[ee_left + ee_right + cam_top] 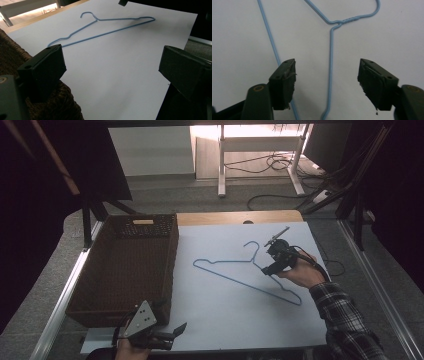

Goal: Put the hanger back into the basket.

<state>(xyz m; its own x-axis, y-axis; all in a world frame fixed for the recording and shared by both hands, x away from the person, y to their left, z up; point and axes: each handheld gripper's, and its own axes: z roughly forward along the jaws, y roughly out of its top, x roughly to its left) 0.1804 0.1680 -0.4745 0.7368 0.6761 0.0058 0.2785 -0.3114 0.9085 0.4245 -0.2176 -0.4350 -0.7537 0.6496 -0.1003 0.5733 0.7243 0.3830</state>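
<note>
Hovering my right gripper [327,75], fingers released, straddling blue hanger [331,62] shoulder wire for pickup; left gripper [110,65] released, idle beside basket [125,265].

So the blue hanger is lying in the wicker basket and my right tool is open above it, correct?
Not quite. The blue hanger lies flat on the white table surface, beside the wicker basket, not in it; the high view shows this. The right tool is indeed open above it, jaws either side of the wire.

Hanger [248,272] flat on table [225,320], right of basket [127,265]; right gripper [274,256] over hanger.
</note>
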